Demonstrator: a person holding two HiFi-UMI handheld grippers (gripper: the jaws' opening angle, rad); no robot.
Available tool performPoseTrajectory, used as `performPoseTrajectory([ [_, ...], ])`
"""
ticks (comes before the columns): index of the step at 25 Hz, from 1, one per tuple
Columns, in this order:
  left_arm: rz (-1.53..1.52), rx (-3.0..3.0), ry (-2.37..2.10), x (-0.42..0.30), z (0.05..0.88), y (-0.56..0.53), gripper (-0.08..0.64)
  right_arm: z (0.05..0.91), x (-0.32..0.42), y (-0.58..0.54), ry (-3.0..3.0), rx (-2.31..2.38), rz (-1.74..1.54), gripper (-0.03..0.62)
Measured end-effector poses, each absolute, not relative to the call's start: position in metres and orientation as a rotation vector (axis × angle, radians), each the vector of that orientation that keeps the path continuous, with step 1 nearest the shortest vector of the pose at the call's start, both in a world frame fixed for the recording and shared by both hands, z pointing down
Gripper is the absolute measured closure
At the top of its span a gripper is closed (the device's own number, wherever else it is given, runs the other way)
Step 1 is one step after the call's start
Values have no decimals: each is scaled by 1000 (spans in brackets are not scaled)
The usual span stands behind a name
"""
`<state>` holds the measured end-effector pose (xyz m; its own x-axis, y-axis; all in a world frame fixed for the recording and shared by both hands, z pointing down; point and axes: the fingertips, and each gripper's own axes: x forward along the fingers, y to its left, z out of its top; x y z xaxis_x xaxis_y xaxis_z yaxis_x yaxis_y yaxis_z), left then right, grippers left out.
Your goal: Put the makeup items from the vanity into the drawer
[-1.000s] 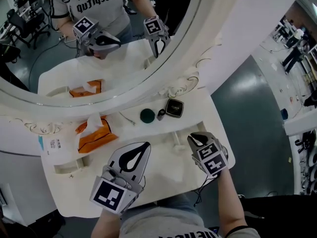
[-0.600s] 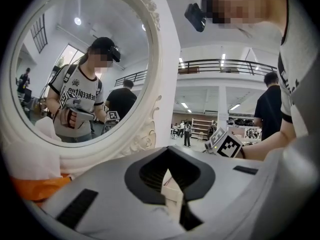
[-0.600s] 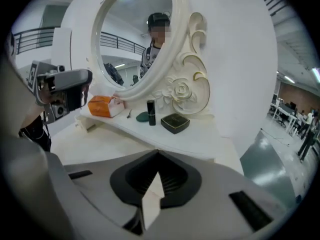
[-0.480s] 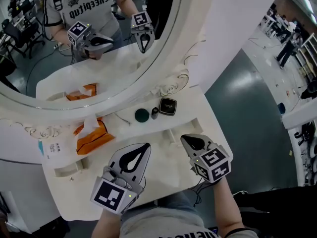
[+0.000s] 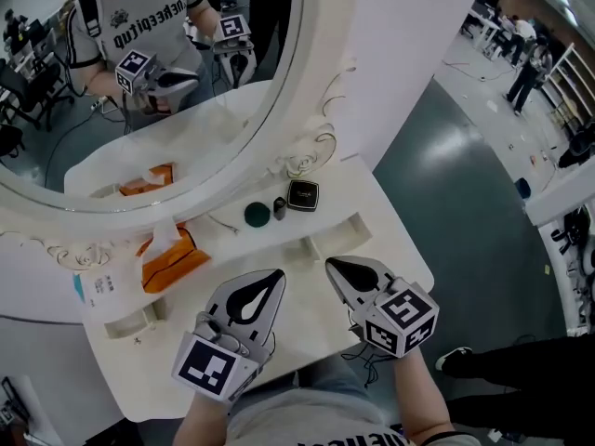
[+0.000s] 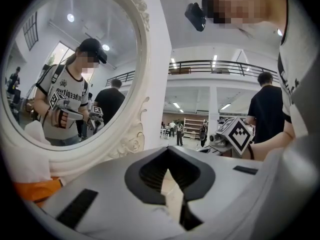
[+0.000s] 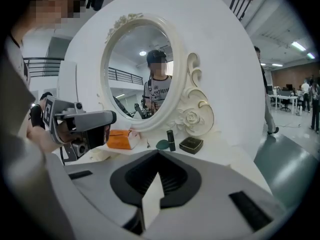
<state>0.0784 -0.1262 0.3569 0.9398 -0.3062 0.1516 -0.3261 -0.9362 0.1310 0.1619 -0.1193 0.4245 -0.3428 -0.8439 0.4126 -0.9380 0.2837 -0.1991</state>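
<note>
Three makeup items stand together at the back of the white vanity top (image 5: 390, 240), below the mirror frame: a round green puff (image 5: 257, 215), a dark lipstick (image 5: 279, 207) and a black square compact (image 5: 302, 194). The right gripper view also shows the puff (image 7: 162, 144), the lipstick (image 7: 171, 140) and the compact (image 7: 191, 144). My left gripper (image 5: 276, 274) hovers over the front of the top, shut and empty. Beside it my right gripper (image 5: 330, 266) is raised, shut with nothing between its jaws. Both point toward the items and stay well short of them.
An orange tissue pack (image 5: 172, 254) lies at the left of the top, with a white printed packet (image 5: 98, 284) beyond it. Low raised ledges (image 5: 327, 240) cross the top between the grippers and the items. The large oval mirror (image 5: 139, 82) stands behind. Grey floor (image 5: 465, 175) lies to the right.
My right gripper has risen and swung left toward the middle of the vanity, and its jaws have closed on nothing. The left gripper has shifted only slightly.
</note>
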Motion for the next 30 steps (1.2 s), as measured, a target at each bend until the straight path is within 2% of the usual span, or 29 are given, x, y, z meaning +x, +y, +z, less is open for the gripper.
performPoseTrajectory([
  [11, 207, 2967, -379, 83, 351, -105, 546, 375, 148, -100, -2436, 1773, 491, 578],
  [30, 203, 2980, -343, 76, 344, -93, 546, 340, 128, -89, -2514, 1836, 404, 580],
])
